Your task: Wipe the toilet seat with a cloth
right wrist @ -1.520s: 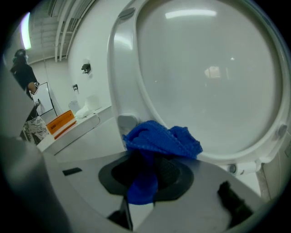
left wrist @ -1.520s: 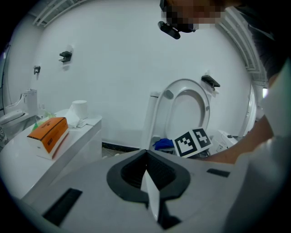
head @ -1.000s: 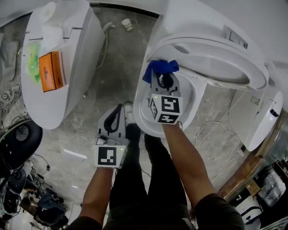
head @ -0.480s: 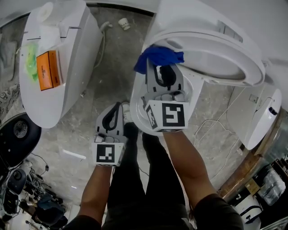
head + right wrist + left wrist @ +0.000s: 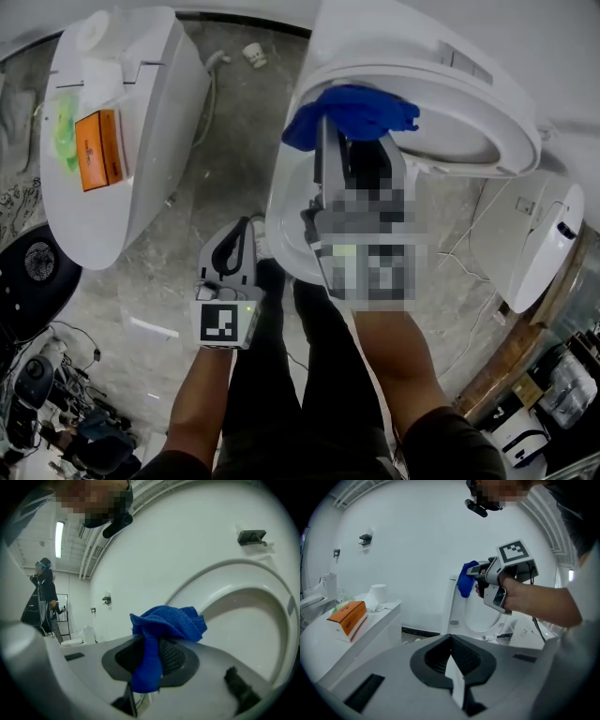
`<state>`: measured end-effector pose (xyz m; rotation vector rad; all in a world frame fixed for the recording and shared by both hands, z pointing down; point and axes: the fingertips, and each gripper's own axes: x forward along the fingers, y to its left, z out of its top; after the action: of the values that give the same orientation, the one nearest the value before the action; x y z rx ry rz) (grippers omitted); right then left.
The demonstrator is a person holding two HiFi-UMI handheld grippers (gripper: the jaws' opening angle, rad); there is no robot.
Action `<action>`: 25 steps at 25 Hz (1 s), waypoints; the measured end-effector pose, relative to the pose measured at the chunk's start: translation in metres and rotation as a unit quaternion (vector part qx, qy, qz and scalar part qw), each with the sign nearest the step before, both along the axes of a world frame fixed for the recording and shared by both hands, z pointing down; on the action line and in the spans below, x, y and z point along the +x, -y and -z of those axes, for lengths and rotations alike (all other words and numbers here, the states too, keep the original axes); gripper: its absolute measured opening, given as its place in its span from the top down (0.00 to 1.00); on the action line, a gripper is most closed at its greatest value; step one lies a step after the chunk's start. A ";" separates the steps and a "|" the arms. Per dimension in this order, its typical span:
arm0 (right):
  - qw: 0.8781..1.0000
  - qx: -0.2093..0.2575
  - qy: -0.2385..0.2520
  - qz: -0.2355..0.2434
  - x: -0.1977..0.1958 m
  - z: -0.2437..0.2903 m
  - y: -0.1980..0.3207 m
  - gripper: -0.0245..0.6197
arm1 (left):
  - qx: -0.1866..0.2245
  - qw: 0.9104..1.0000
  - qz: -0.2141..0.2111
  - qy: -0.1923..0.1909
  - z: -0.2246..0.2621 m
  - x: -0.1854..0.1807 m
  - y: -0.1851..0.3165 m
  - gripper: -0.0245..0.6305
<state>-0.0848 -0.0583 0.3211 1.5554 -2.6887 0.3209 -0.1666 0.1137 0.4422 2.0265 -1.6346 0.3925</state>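
Note:
My right gripper [image 5: 354, 141] is held up in front of the toilet's raised seat [image 5: 469, 122], shut on a bunched blue cloth [image 5: 352, 111]. In the right gripper view the cloth [image 5: 166, 623] bulges out over the jaws and a strip hangs down between them, with the seat ring [image 5: 248, 597] close behind. The white bowl rim [image 5: 279, 220] lies below that hand. My left gripper [image 5: 236, 246] hangs lower at the left over the floor, shut and empty. The left gripper view looks past its closed jaws [image 5: 451, 656] to the right gripper [image 5: 485, 573] and the cloth [image 5: 466, 579].
A second white toilet [image 5: 150, 178] stands at the left, with an orange tissue box [image 5: 92, 148], a green item [image 5: 64, 127] and a paper roll [image 5: 94, 28] on top. A white appliance [image 5: 534, 253] and cables sit at the right. A person [image 5: 44, 597] stands far off.
My right gripper has risen with the blue cloth from the bowl rim to the raised seat. The left gripper has stayed where it was.

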 end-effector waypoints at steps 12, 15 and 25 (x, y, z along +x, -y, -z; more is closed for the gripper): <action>0.998 0.041 0.026 -0.038 0.048 0.048 0.012 0.83 | 0.009 1.000 -0.018 0.002 0.004 0.025 0.008 0.95; 0.998 0.034 0.036 -0.040 0.044 0.051 0.009 0.83 | 0.017 1.000 -0.024 0.007 0.008 0.030 0.014 0.95; 0.999 0.043 0.018 -0.017 0.050 0.072 -0.033 0.83 | 0.024 0.998 -0.013 0.055 0.017 0.006 0.028 0.95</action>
<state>-0.0347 -0.0256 0.2489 1.6358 -2.7396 0.2405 -0.1607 0.0861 0.4251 2.0971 -1.6998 0.4861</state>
